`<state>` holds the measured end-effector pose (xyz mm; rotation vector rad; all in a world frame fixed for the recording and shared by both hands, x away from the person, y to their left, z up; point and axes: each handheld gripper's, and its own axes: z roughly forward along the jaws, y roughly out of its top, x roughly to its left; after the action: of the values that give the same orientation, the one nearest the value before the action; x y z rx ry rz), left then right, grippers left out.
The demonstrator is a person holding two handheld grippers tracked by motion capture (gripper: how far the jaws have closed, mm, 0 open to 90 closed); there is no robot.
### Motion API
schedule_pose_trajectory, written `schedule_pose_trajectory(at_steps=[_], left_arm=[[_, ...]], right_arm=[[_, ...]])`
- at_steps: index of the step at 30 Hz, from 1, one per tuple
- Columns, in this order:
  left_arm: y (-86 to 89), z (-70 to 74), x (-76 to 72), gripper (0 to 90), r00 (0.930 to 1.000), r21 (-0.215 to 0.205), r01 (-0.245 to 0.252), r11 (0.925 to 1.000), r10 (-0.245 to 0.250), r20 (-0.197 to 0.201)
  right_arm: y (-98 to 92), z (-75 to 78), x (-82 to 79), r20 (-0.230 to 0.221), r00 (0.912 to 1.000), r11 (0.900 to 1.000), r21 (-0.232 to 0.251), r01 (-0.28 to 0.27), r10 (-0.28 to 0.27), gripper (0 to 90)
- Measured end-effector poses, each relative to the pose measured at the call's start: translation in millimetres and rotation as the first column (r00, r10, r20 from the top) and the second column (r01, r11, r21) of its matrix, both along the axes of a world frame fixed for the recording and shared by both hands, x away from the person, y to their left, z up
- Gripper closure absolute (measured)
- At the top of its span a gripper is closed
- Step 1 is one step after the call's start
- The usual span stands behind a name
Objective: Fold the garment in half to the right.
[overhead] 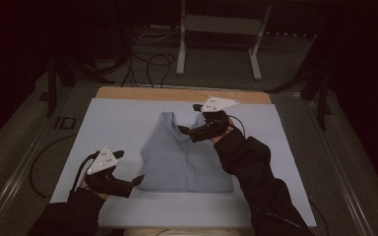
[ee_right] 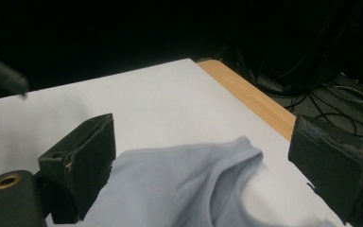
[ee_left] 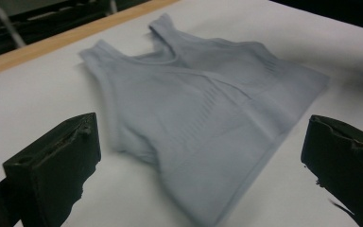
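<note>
Pale blue, the tank top (overhead: 184,157) lies flat on the white sheet (overhead: 113,123) at the centre of the high view, straps toward the upper edge. Your left gripper (overhead: 137,181) sits at the garment's lower left corner, jaws spread wide and nothing between them. Your right gripper (overhead: 183,130) hovers over the upper right strap (ee_right: 227,161), jaws apart either side of it, not clamped.
</note>
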<state>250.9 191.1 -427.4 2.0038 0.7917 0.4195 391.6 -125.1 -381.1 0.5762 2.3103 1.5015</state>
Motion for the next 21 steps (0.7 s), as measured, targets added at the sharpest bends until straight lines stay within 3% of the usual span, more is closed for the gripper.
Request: schedule_pose_trajectory(at_steps=[5, 10, 13, 16, 21], left_arm=[[-9.6, -5.6, 0.7, 0.0, 0.9998, 0.009, -0.013, 0.9999, 0.013, -0.011], [-15.0, -12.9, 3.6, 0.0, 0.9956, 0.032, -0.084, 0.9959, 0.085, -0.039], [-16.9, -16.2, 4.0, 0.0, 0.9945, 0.028, -0.091, 0.9954, 0.093, -0.049], [-23.2, -23.5, 4.1, 0.0, 0.9898, 0.045, -0.117, 0.9921, 0.12, -0.077], [-28.1, -34.1, 6.1, 0.0, 0.9857, 0.057, -0.109, 0.9924, 0.116, -0.123]], right_arm=[[21.1, -4.8, 18.8, -0.023, 0.9996, 1.0, -0.016, -0.019, 0.019, 8.4], [39.4, -12.8, 35.0, -0.061, 0.998, 1.0, -0.02, -0.015, 0.014, 8.4], [48.5, -18.0, 45.0, -0.088, 0.9961, 1.0, -0.017, -0.008, 0.007, 8.4], [57.5, -24.4, 55.7, -0.114, 0.9934, 1.0, -0.03, 0.002, -0.006, 8.4], [70.3, -34.3, 70.6, -0.145, 0.9894, 0.998, -0.06, 0.005, -0.014, 8.5]])
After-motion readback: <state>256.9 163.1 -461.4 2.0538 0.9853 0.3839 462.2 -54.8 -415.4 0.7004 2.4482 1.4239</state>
